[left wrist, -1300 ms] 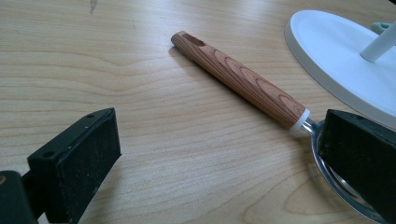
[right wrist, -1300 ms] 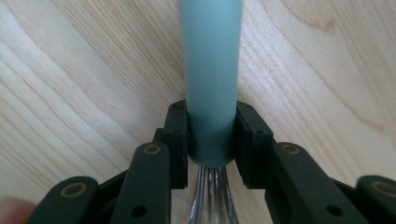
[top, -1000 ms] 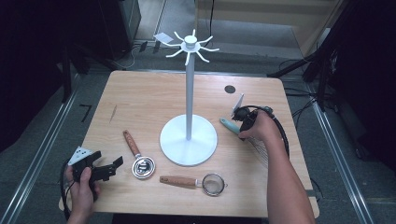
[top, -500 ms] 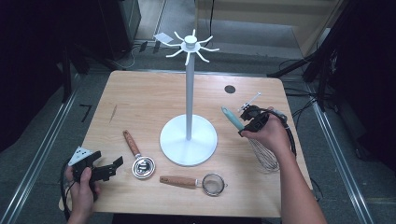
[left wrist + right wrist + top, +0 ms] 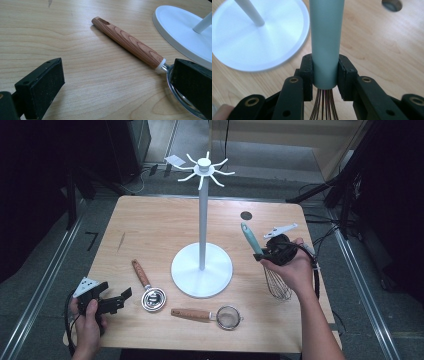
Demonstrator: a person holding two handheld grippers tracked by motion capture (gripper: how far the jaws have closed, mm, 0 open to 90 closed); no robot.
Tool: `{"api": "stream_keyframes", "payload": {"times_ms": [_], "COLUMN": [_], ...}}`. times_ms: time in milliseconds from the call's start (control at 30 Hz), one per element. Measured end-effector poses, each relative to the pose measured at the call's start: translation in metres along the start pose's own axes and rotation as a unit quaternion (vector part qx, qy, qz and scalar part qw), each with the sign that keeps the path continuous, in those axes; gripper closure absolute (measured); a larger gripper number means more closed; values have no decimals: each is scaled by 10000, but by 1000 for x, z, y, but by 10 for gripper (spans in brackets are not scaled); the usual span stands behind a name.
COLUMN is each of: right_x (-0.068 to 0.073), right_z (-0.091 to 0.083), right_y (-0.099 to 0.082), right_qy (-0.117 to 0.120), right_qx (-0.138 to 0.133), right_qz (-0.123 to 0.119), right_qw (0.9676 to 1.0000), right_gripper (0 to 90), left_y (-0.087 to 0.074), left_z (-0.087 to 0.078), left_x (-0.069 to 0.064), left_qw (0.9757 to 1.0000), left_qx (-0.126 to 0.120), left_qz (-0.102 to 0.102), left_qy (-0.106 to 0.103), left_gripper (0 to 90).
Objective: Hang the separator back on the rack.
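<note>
We note the whisk [image 5: 272, 270] clamped in the right gripper [image 5: 272, 252]: in the right gripper view both black pads press on the lower end of its grey-teal handle [image 5: 325, 42], with the wires [image 5: 323, 107] fanning out below the jaws. In the high view the handle slants up and to the left while the wire head hangs over the right part of the table [image 5: 150, 225], near its right edge and clear of the white stand base [image 5: 202, 270]. The hand [image 5: 292, 267] wraps the gripper body from the right.

We record the stand just left of the whisk: a thin white pole [image 5: 202, 220] rising from the round base to a crown of hooks [image 5: 202, 169].

In front of the base lie two wooden-handled tools, well apart from the whisk: a small metal measuring cup [image 5: 150, 292], its handle pointing up-left, and a small mesh strainer [image 5: 207, 315] lying across the near edge.

The left gripper [image 5: 112, 302] sits at the near left corner, low over the table, jaws spread wide with nothing between them. In the left gripper view, the cup's wooden handle [image 5: 127, 42] lies ahead of the jaws, and the cup's rim is partly hidden behind one jaw.
</note>
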State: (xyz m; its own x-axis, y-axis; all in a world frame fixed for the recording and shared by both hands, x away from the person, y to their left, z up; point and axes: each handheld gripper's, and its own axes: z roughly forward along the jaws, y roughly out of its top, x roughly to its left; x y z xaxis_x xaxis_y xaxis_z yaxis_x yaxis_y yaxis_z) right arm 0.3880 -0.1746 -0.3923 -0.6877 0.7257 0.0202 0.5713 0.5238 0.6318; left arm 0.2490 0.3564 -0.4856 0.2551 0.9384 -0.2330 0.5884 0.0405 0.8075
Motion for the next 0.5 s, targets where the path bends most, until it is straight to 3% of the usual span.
{"api": "stream_keyframes", "payload": {"times_ms": [100, 200, 500], "right_x": [-1, 0, 11], "right_z": [-8, -17, -32], "right_y": [-2, -5, -12], "right_qy": [52, 94, 208], "right_qx": [-457, -932, -1659], "right_qz": [185, 341, 508], "right_qw": [9988, 9950, 9846], "right_gripper": [713, 712, 712], "left_y": [0, 0, 0], "left_z": [0, 0, 0], "left_x": [0, 0, 0], "left_qw": [10000, 10000, 10000], "left_qx": [1, 1, 4], "left_qz": [1, -5, -7], "left_qy": [-2, 9, 1], "left_gripper": [0, 0, 0]}}
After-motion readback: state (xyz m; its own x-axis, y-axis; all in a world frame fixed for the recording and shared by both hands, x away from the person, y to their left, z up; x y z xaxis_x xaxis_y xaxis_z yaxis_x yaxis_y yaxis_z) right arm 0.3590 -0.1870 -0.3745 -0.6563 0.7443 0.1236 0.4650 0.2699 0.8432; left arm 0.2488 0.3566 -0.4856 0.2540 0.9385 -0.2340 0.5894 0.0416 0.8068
